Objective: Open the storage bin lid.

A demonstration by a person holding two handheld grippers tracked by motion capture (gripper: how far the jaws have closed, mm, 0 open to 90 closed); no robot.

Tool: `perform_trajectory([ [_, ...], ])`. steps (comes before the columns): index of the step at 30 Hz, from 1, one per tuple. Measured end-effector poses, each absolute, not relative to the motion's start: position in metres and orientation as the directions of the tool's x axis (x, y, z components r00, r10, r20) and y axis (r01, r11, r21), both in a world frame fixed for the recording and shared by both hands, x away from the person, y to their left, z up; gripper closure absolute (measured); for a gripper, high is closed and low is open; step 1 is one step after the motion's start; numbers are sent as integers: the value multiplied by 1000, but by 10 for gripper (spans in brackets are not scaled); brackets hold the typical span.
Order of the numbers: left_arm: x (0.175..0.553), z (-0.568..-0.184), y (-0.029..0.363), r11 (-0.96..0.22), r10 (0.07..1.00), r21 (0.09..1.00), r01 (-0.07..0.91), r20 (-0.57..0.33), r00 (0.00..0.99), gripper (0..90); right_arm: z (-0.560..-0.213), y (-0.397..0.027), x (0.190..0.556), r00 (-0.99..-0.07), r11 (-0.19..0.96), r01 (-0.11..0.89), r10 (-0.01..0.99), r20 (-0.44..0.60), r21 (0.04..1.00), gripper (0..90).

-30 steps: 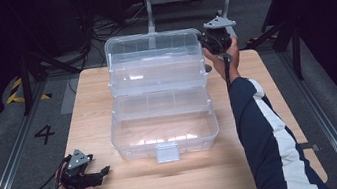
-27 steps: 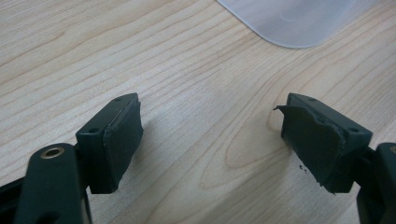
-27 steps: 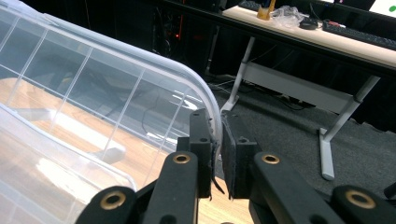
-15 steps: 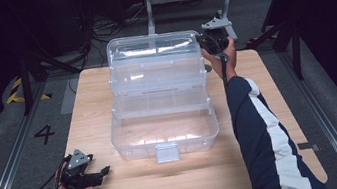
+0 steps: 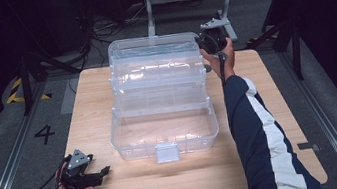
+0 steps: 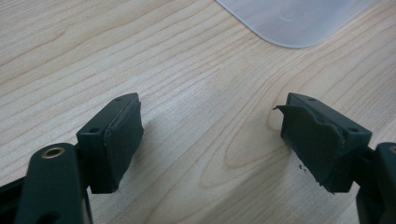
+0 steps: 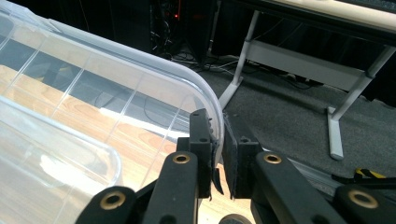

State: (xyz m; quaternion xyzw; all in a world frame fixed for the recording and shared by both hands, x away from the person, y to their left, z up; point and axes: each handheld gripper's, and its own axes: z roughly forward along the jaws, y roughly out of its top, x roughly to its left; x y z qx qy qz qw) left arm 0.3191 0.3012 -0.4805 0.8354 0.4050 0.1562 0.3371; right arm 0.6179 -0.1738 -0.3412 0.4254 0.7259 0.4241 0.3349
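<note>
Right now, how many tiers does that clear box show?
3: the bottom tray nearest the person, a middle tier, and the top tier at the far edge, its rim pinched by the right gripper.

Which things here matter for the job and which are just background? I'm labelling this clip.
In the job:
- clear box
- its lid, pinched at the rim by the right tool
- left tool, open, resting over the table

Lying about:
- grey stand
- floor cables
- yellow-black tape

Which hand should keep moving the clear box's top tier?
Right. The right gripper is clamped on the top tier's rim; the left gripper rests open on the table, apart from the box.
</note>
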Motion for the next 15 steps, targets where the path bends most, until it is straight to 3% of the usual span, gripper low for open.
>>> perform_trajectory([
  [15,318,-481,301,-440,785,691,574,-15,620,214,-360,-171,628,-384,262,383,917,-105,886,823],
])
